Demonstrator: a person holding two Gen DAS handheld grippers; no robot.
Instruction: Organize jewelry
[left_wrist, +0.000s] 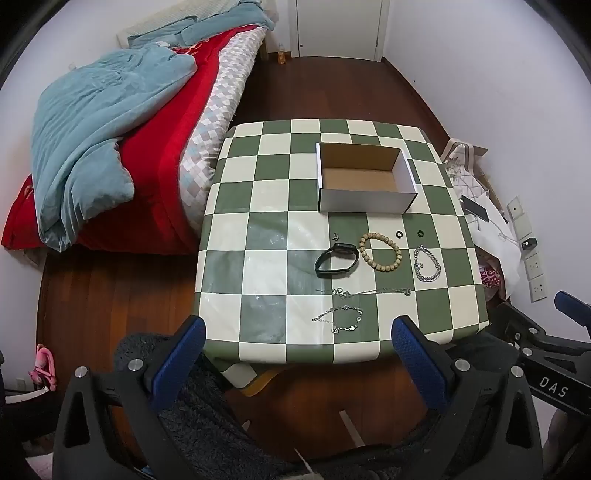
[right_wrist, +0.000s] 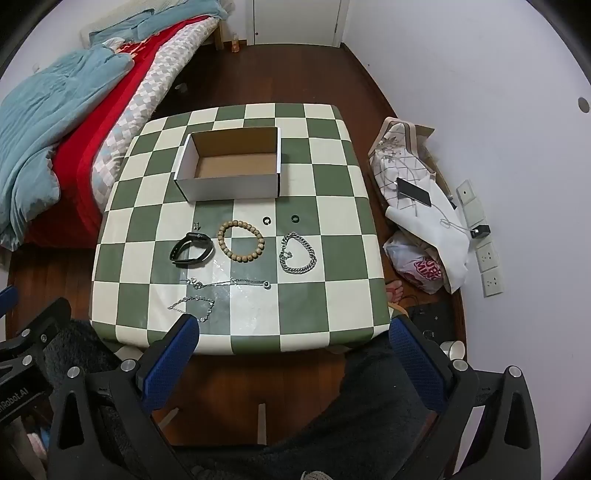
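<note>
An open, empty cardboard box (left_wrist: 364, 177) (right_wrist: 231, 168) stands on the green and white checkered table (left_wrist: 258, 221) (right_wrist: 332, 258). In front of it lie a black wristband (left_wrist: 337, 260) (right_wrist: 191, 251), a wooden bead bracelet (left_wrist: 380, 252) (right_wrist: 241, 241), a silver chain bracelet (left_wrist: 424, 264) (right_wrist: 297, 253), two small black rings (left_wrist: 399, 234) (right_wrist: 294, 218), a thin necklace (left_wrist: 369, 292) (right_wrist: 229, 283) and a thin silver bracelet (left_wrist: 340, 319) (right_wrist: 194, 304). My left gripper (left_wrist: 299, 343) and right gripper (right_wrist: 291, 347) are open and empty, held off the table's near edge.
A bed with a red cover and blue quilt (left_wrist: 96, 140) (right_wrist: 44, 110) stands left of the table. Bags, a phone (right_wrist: 413, 192) and wall sockets (right_wrist: 487, 258) are on the right by the wall. A door (left_wrist: 340, 26) is at the back.
</note>
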